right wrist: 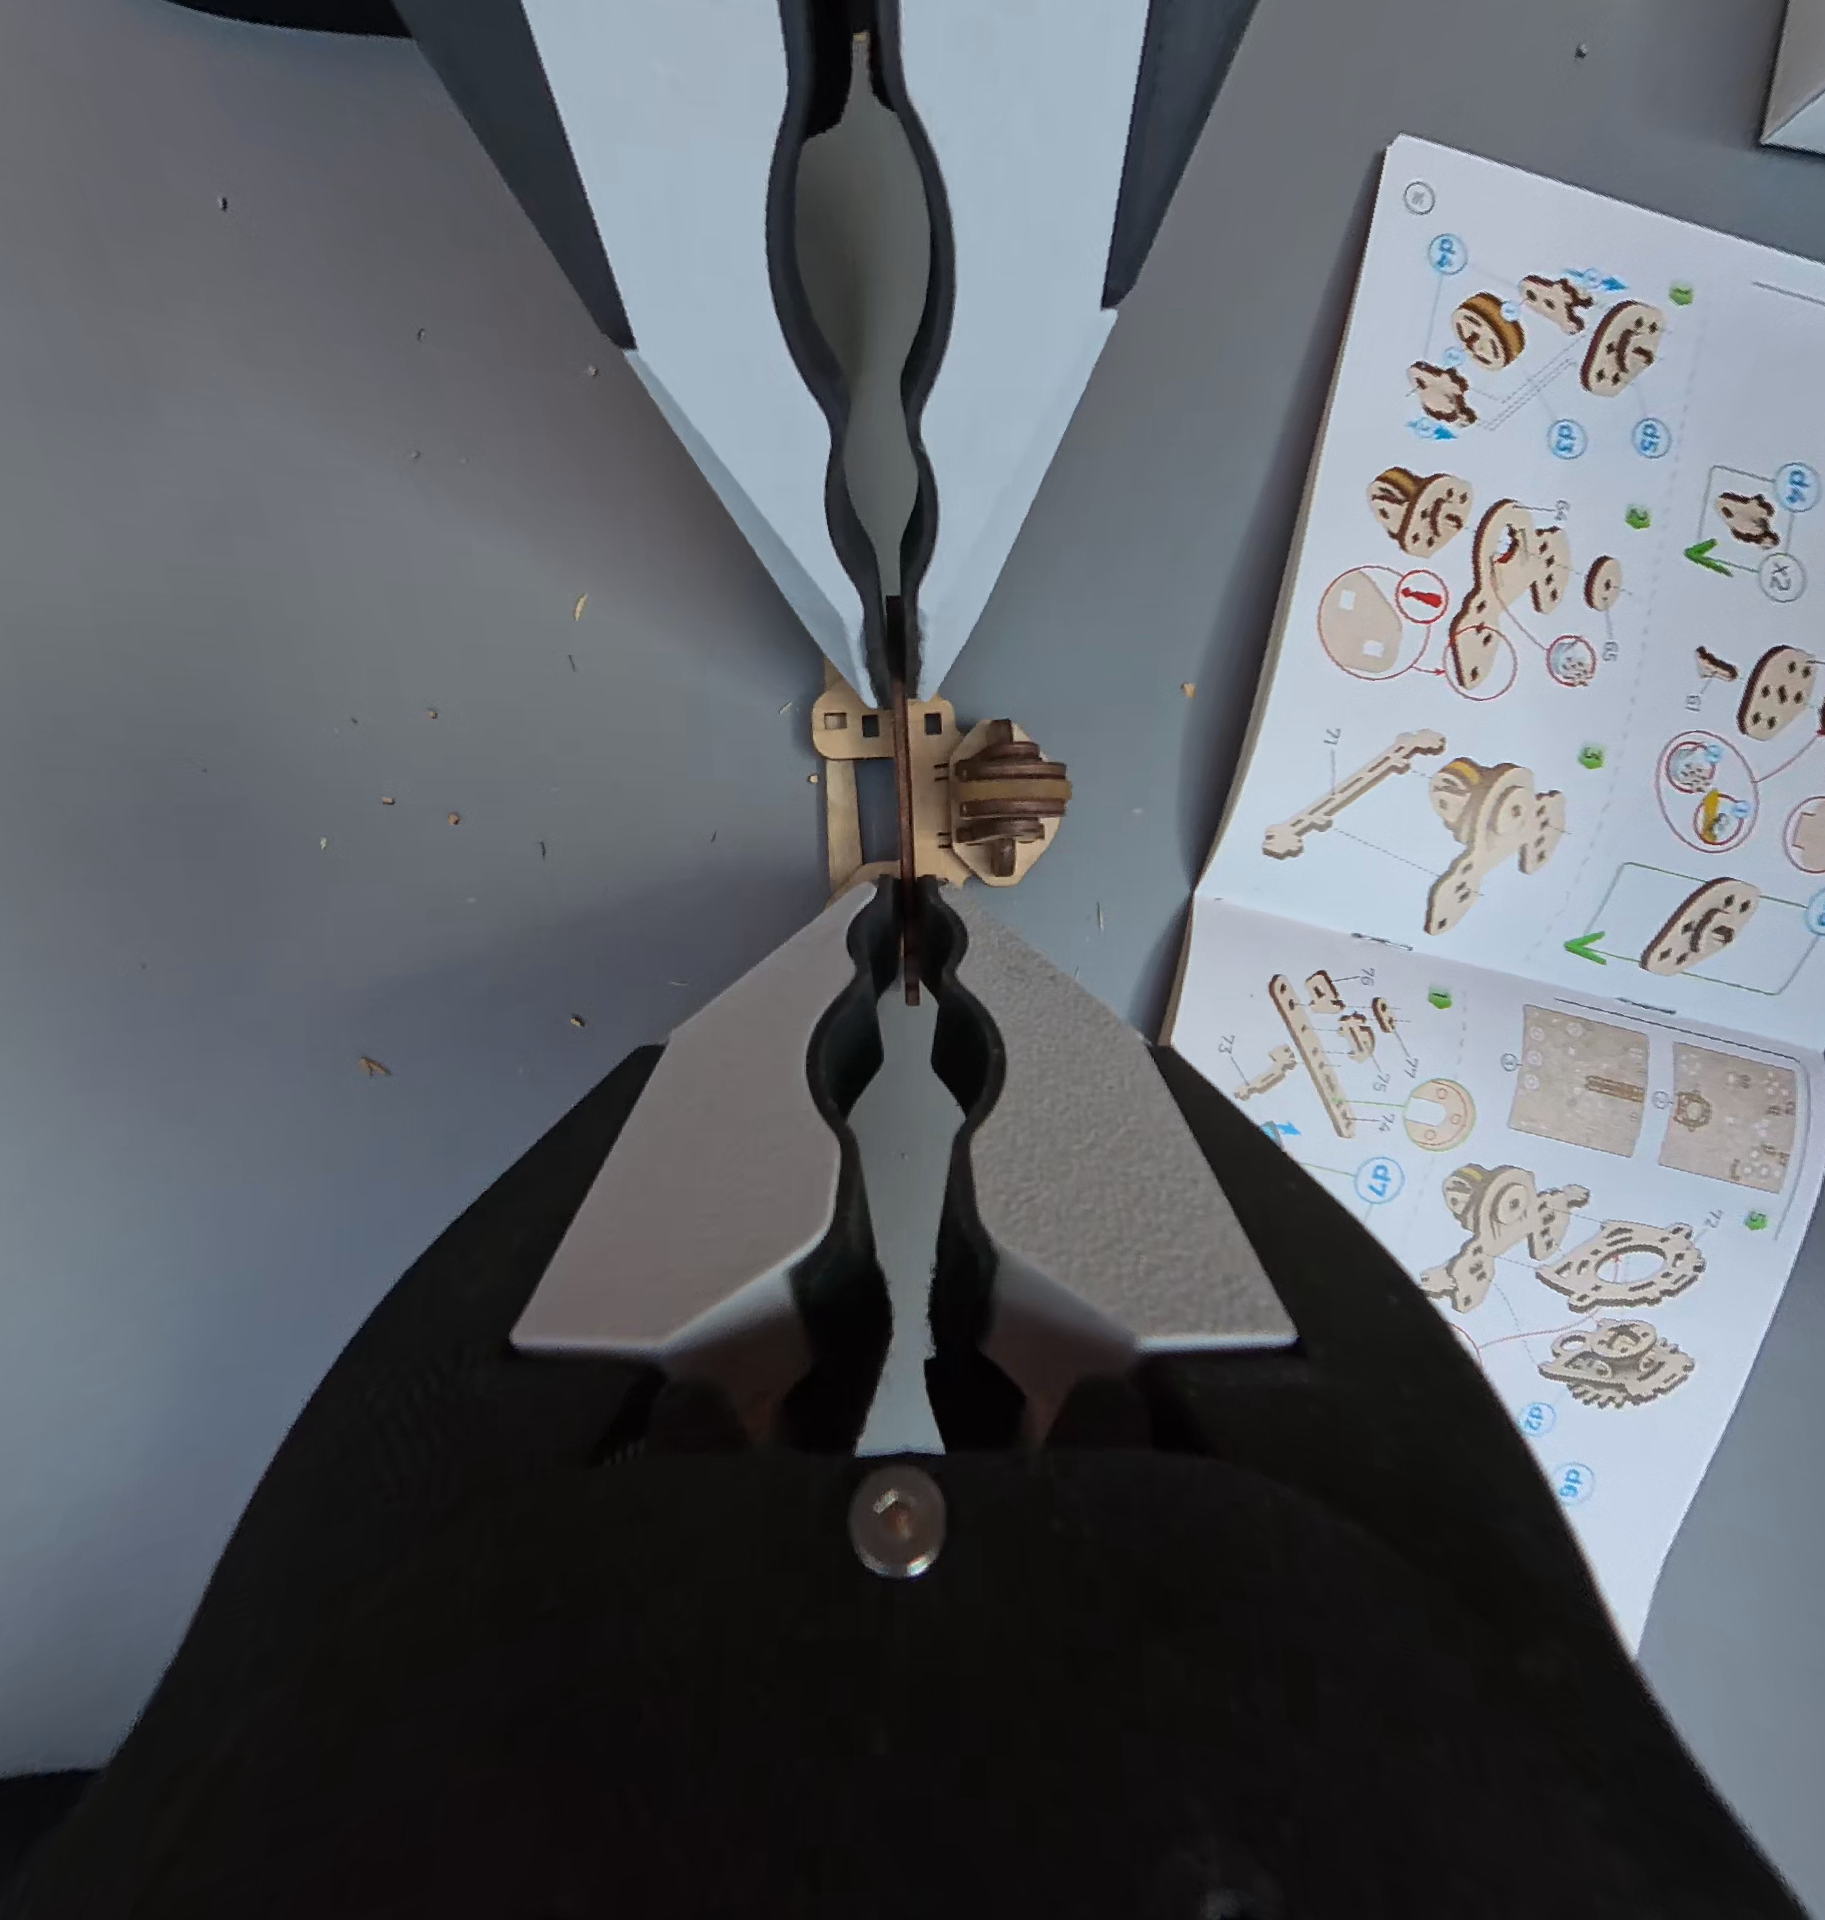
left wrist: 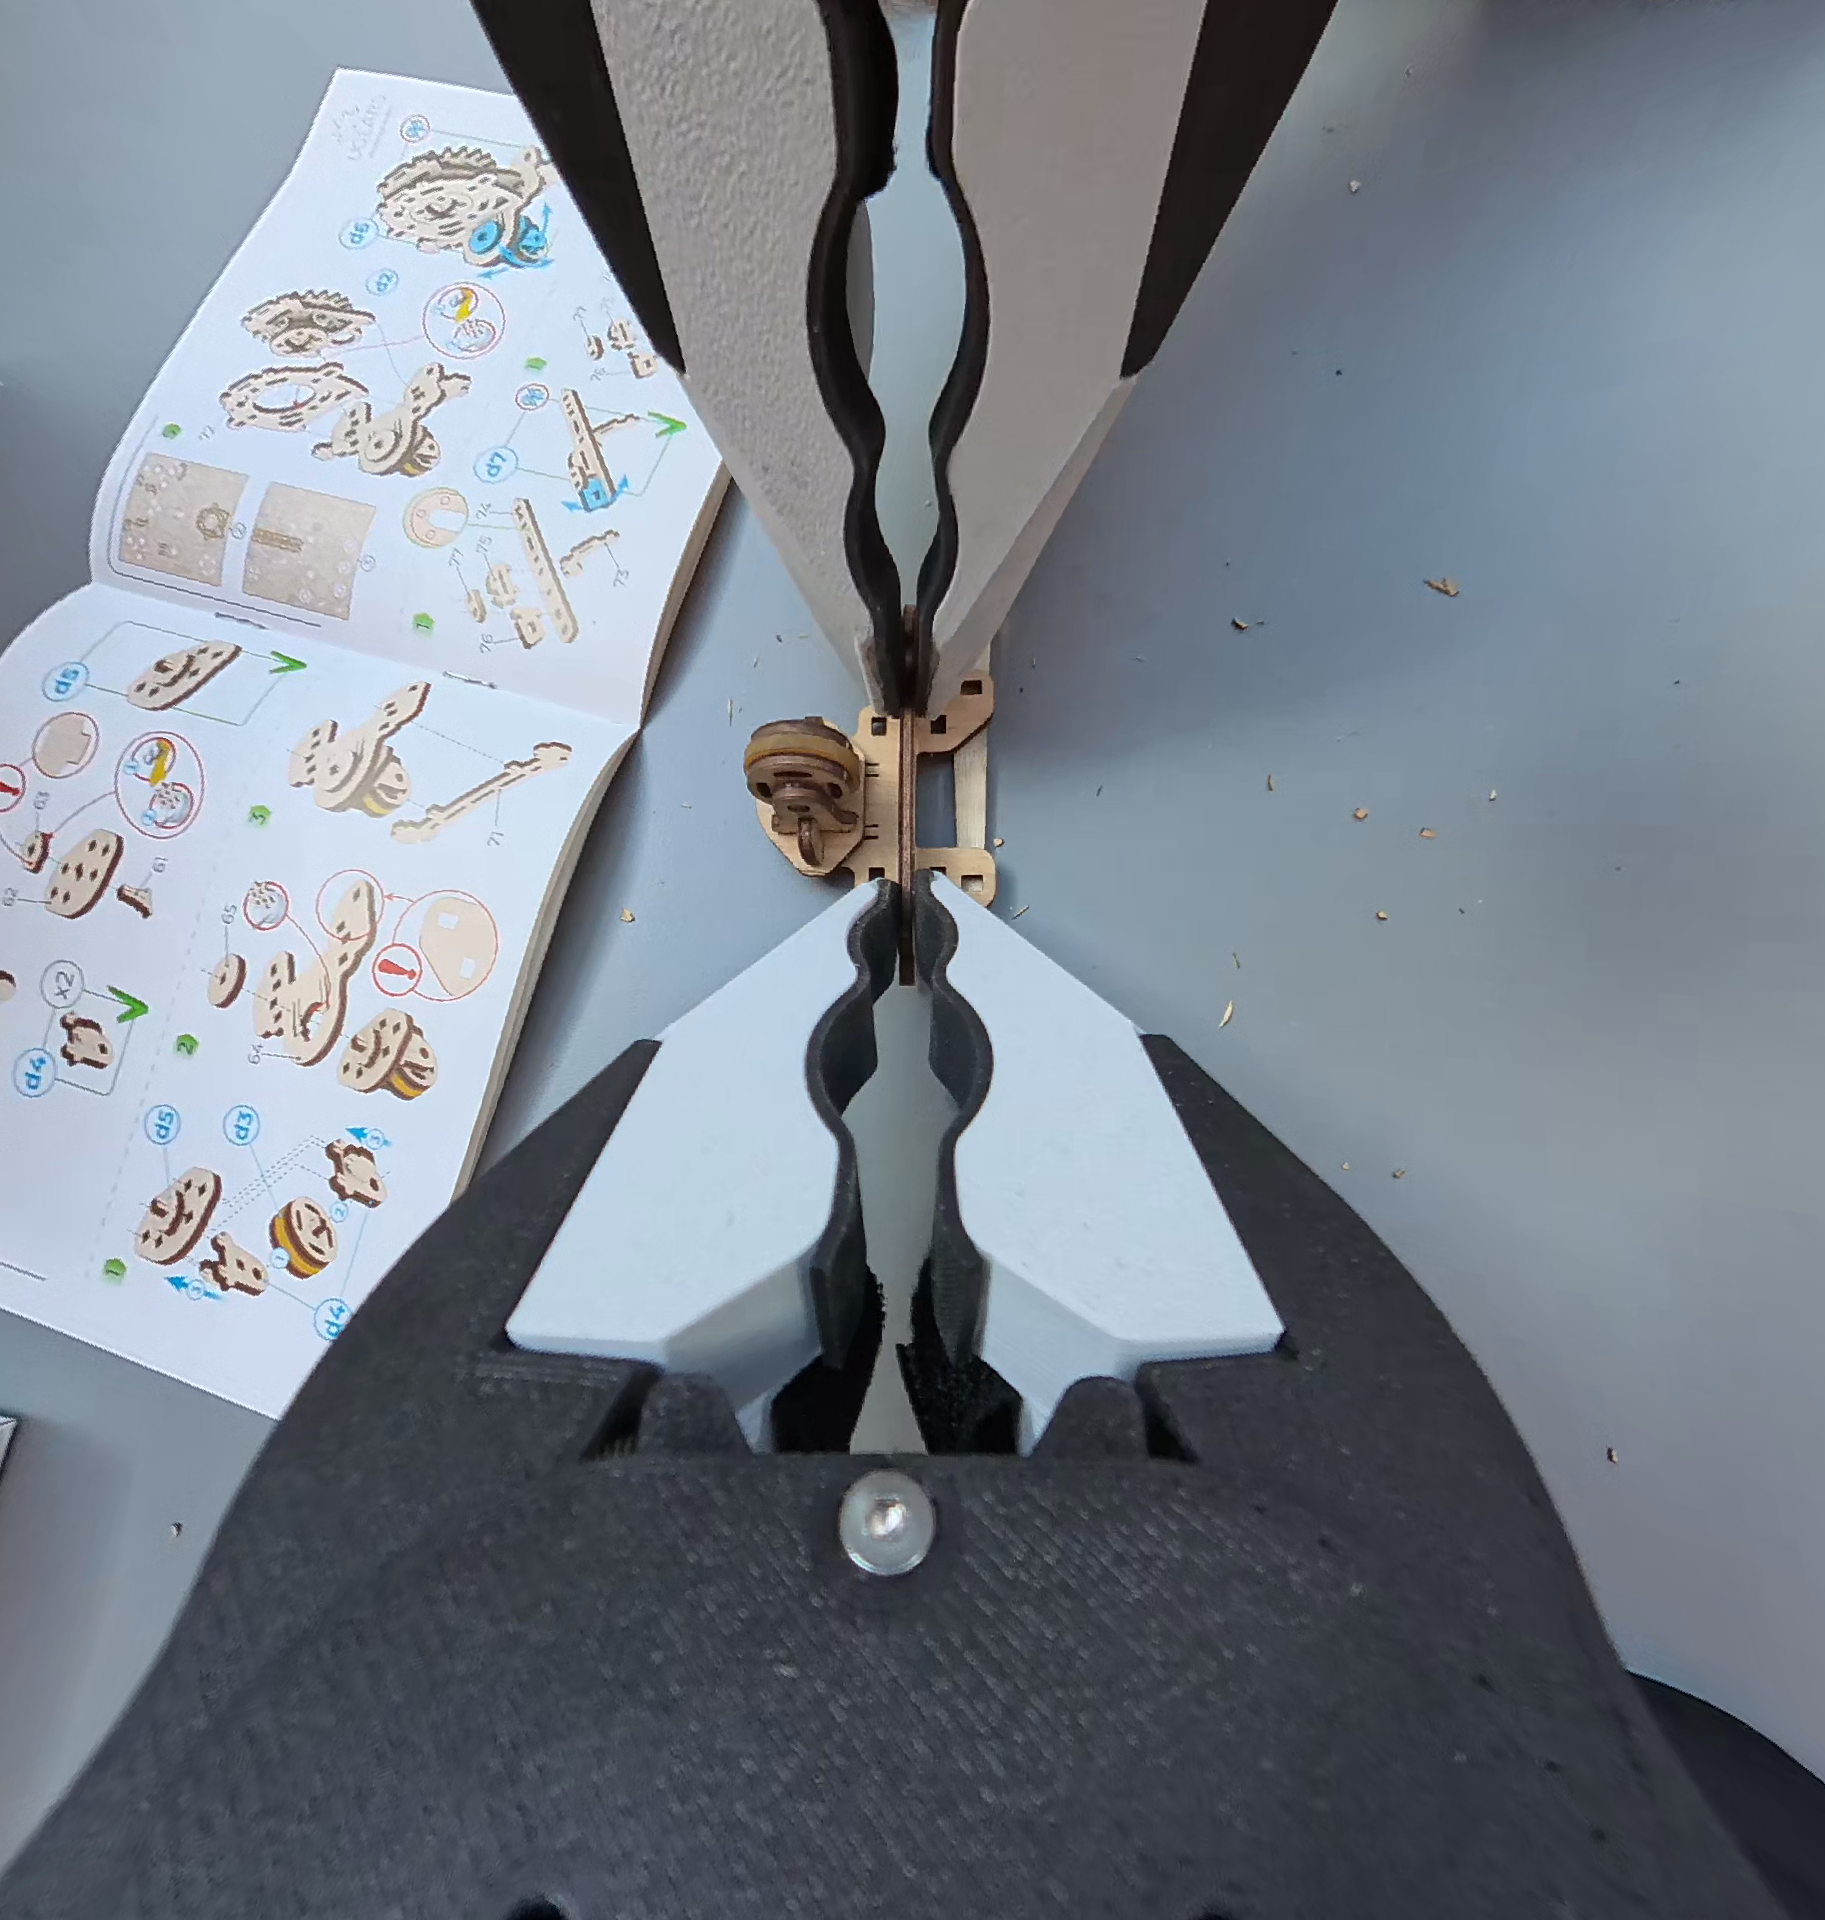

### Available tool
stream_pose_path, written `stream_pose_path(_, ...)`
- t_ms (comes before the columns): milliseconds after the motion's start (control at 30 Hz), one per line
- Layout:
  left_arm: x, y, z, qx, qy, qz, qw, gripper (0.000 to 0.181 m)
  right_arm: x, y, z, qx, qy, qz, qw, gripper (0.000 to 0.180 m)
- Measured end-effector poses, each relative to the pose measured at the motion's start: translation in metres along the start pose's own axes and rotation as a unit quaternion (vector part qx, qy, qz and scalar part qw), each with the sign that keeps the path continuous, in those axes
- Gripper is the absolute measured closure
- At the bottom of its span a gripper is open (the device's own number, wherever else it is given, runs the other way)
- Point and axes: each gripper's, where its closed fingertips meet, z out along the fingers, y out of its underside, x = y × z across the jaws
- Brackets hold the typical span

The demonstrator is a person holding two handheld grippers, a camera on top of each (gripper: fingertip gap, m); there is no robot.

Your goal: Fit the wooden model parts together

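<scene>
A small wooden model assembly hangs between my two grippers above the grey table (left wrist: 1459, 1143). It has a thin dark-edged wooden strip (left wrist: 905, 800) seen edge-on, a pale slotted plate (left wrist: 958, 862) crossing it, and a round layered hub (left wrist: 796, 774) on one side. My left gripper (left wrist: 903, 914) is shut on the near end of the strip. My right gripper (left wrist: 903, 665) comes from opposite and is shut on the far end. In the right wrist view the right gripper (right wrist: 906, 920) pinches the strip (right wrist: 904, 800), the hub (right wrist: 1007, 795) is to the right, and the left gripper (right wrist: 892, 665) is opposite.
An open instruction booklet (left wrist: 295, 727) lies beside the assembly; it also shows in the right wrist view (right wrist: 1562, 831). Small wood crumbs (left wrist: 1443, 587) are scattered on the table. A white box corner (right wrist: 1822, 83) sits beyond the booklet. My left and right fingertips are right by each other.
</scene>
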Motion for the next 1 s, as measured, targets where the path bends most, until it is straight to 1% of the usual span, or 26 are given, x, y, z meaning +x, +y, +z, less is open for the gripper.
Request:
stream_pose_path(133, -0.0001, 0.0000, 0.0001, 0.006, 0.002, -0.005, 1.000, 0.180, -0.0001, 0.0003, 0.0003, -0.009, -0.003, 0.009, 1.000, 0.178)
stream_pose_path(333, 0.0000, 0.0004, 0.0001, -0.007, -0.011, 0.006, 1.000, 0.180, -0.0003, 0.0007, 0.0006, -0.002, -0.004, 0.019, 1.000, 0.178)
stream_pose_path(600, 0.0002, 0.0004, 0.0000, 0.009, -0.005, -0.007, 1.000, 0.179, -0.0002, 0.0021, 0.0019, -0.060, 0.004, 0.010, 0.998, 0.178)
stream_pose_path(733, 0.0002, 0.0006, 0.0001, -0.004, -0.012, 0.001, 1.000, 0.179, -0.0005, 0.0020, 0.0024, -0.038, -0.001, 0.019, 0.999, 0.178)
stream_pose_path(900, 0.0003, 0.0006, -0.0001, 0.014, -0.003, -0.012, 1.000, 0.179, -0.0004, 0.0030, 0.0055, -0.074, 0.017, 0.003, 0.997, 0.178)
stream_pose_path(1000, 0.0003, 0.0004, -0.0003, 0.015, -0.003, -0.014, 1.000, 0.179, 0.0000, 0.0027, 0.0051, -0.058, 0.010, -0.005, 0.998, 0.177)
